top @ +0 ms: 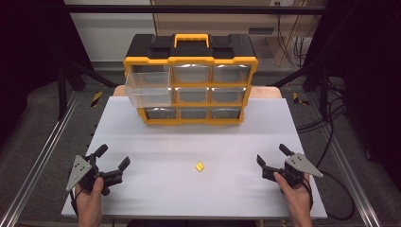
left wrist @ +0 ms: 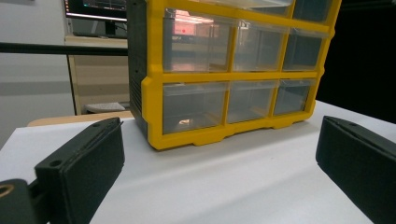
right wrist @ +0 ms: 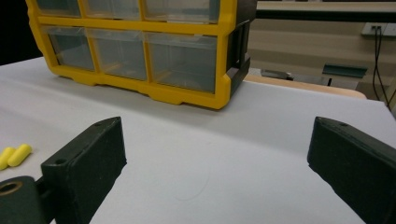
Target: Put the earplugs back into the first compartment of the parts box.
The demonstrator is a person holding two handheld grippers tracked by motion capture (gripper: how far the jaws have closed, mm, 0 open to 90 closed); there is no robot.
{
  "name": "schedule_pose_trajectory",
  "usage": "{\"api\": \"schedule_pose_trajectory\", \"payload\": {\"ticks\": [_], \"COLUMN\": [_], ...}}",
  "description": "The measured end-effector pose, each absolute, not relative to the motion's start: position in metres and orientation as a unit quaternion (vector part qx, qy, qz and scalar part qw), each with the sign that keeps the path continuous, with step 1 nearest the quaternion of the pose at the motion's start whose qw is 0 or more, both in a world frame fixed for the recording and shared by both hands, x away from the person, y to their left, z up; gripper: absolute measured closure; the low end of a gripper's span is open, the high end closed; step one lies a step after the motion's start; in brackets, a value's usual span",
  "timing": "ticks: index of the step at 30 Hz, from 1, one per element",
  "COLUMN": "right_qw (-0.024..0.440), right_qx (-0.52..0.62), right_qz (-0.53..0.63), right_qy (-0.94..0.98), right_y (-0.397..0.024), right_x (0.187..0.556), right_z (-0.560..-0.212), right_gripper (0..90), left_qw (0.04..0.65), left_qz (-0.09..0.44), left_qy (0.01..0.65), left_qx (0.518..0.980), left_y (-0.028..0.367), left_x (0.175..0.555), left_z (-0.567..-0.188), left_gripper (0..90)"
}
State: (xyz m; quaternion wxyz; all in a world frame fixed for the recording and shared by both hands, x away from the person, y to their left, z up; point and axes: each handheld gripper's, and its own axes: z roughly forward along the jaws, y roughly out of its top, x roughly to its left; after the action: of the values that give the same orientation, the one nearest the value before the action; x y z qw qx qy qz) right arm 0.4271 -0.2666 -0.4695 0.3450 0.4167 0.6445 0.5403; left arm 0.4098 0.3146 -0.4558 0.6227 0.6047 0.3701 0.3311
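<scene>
A yellow and black drawer cabinet (top: 190, 85) stands at the back of the white table (top: 156, 142); its top left clear drawer (top: 148, 87) is pulled out. Two small yellow earplugs (top: 200, 167) lie side by side near the table's front middle, also at the left edge of the right gripper view (right wrist: 13, 155). My left gripper (top: 112, 157) rests at the front left, open, nothing between its jaws. My right gripper (top: 272, 154) sits at the front right, open and empty. Both point toward the cabinet (left wrist: 224, 70) (right wrist: 140, 46).
Metal rails (top: 42, 156) run along both sides of the table. Black cables (top: 331, 123) trail on the floor at the right. A wide bare stretch of table lies between the grippers and the cabinet.
</scene>
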Motion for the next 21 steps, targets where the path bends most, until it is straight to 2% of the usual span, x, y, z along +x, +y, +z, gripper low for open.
{"api": "schedule_pose_trajectory", "payload": {"ticks": [3,4,7,10,12,21], "right_qw": [0.338,0.310,0.298,0.297,0.280,0.233], "right_qx": [0.420,0.430,0.427,0.437,0.440,0.422], "right_qz": [0.538,0.531,0.520,0.508,0.501,0.452], "right_qy": [0.649,0.662,0.677,0.680,0.690,0.750], "right_y": [-0.263,-0.260,-0.257,-0.250,-0.245,-0.189], "right_x": [0.428,0.428,0.428,0.428,0.430,0.442], "right_z": [-0.469,-0.466,-0.465,-0.461,-0.459,-0.451], "right_gripper": [4.2,6.0,8.4,7.7,7.1,9.9], "left_qw": [0.620,0.618,0.612,0.606,0.604,0.601], "left_qz": [0.332,0.332,0.328,0.328,0.328,0.317], "left_qy": [0.372,0.374,0.379,0.377,0.371,0.372], "left_qx": [0.606,0.606,0.612,0.619,0.624,0.633], "left_y": [0.316,0.316,0.316,0.314,0.312,0.308], "left_x": [0.410,0.410,0.411,0.411,0.412,0.416], "left_z": [-0.458,-0.459,-0.461,-0.460,-0.459,-0.464], "left_gripper": [0.6,0.6,0.6,0.7,0.7,0.6]}}
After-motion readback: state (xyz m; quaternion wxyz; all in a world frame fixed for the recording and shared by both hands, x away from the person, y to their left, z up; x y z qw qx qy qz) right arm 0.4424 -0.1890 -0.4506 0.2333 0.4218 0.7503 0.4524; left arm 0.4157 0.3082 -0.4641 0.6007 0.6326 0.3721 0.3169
